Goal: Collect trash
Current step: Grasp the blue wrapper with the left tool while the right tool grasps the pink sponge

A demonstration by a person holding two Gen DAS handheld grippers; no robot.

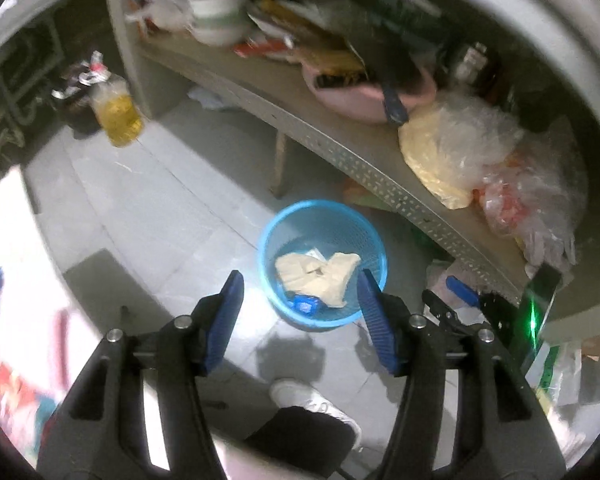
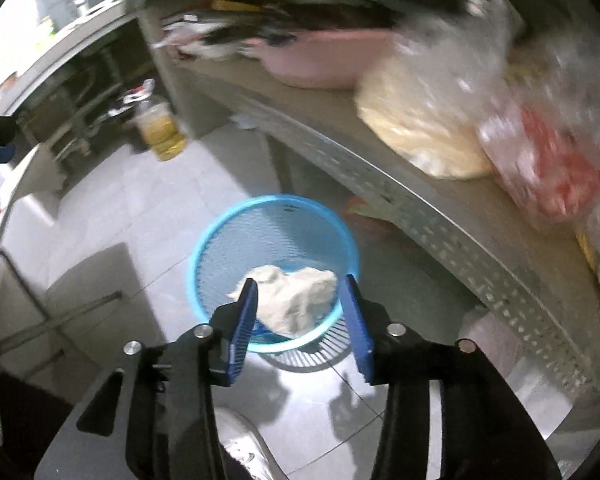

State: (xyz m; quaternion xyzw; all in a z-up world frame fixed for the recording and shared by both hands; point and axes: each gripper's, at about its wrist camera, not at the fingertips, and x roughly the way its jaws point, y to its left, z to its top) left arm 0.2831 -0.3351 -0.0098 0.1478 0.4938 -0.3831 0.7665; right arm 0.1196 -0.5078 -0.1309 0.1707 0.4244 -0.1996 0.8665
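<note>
A blue mesh trash basket [image 1: 272,236] [image 2: 276,210] stands on the tiled floor beside a low shelf. Inside it lies crumpled cream paper [image 1: 320,274] [image 2: 296,300] over a small blue scrap [image 1: 304,305]. My left gripper [image 1: 300,286] hangs above the basket's near rim, open, with nothing between its blue pads. My right gripper [image 2: 302,290] is also above the basket, open and empty, the paper far below its fingers. The right gripper's tip [image 1: 462,290] shows at the right of the left wrist view.
A perforated metal shelf [image 1: 364,164] [image 2: 440,220] carries a pink basin [image 1: 360,100], plastic bags [image 1: 460,144] [image 2: 432,120] and clutter. An oil bottle [image 1: 118,114] [image 2: 162,128] stands on the floor far left. A person's white shoe [image 1: 312,402] is below the grippers.
</note>
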